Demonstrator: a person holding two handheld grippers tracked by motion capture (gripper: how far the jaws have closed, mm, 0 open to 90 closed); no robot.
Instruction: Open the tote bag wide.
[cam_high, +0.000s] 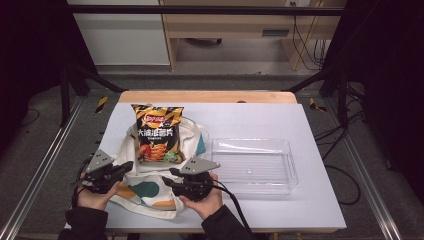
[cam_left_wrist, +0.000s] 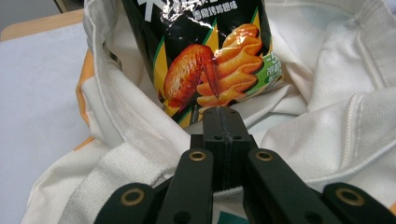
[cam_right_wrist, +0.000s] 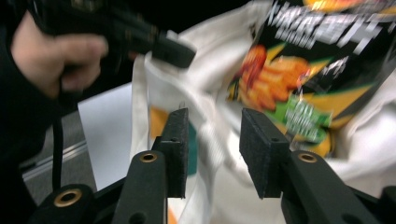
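While the left gripper (cam_left_wrist: 223, 122) pinches the bag's (cam_high: 150, 192) rim at lower centre with jaws pressed together, the right gripper (cam_right_wrist: 212, 135) hangs spread beside it. The chip packet (cam_high: 156, 134) lies half in the mouth, mid-frame; the clear tray (cam_high: 255, 165) sits bare beyond, right.

Before you, the tote (cam_high: 150, 187) lies on the table (cam_high: 320, 205), near its front edge and left of centre. The chip bag (cam_high: 156, 134) lies on the tote's far part, its near end resting in the tote's folds (cam_left_wrist: 224, 60). The tray (cam_high: 252, 165) sits on the table just right of the tote. Your left gripper (cam_high: 127, 166) is at the tote's left edge, your right gripper (cam_high: 170, 176) over the tote's near right part, left of the tray.
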